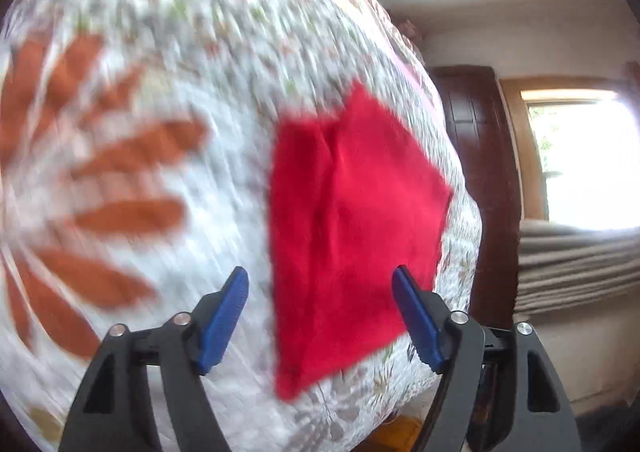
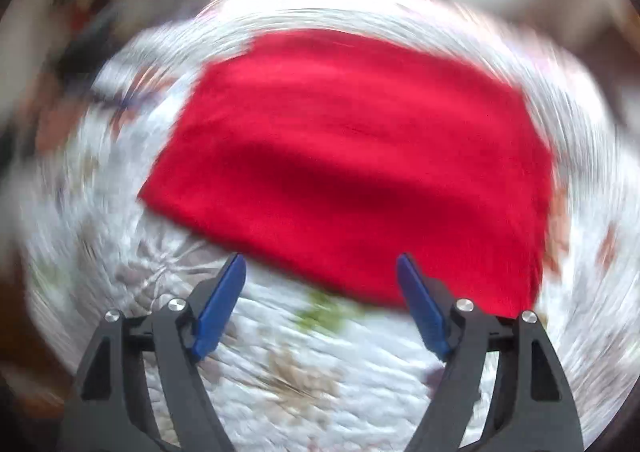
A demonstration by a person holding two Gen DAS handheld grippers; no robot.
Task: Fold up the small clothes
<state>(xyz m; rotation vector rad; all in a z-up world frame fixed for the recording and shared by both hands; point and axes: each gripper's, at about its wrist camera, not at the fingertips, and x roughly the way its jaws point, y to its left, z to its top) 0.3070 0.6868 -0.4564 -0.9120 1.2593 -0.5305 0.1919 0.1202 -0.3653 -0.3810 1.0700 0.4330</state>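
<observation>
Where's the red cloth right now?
The red cloth lies flat on the floral bedspread near its edge, right of centre in the left wrist view and ahead of both open tongs, untouched.

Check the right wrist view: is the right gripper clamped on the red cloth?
No, the right gripper is open and empty, with the red cloth lying flat beyond it.

place: home bedroom | evidence: bed under a floral quilted bedspread (image 1: pixel 160 132) | dark wooden door (image 1: pixel 476 140) | bright window (image 1: pixel 584 164) in a wooden frame | beige curtain (image 1: pixel 576 264) hanging beside it
</observation>
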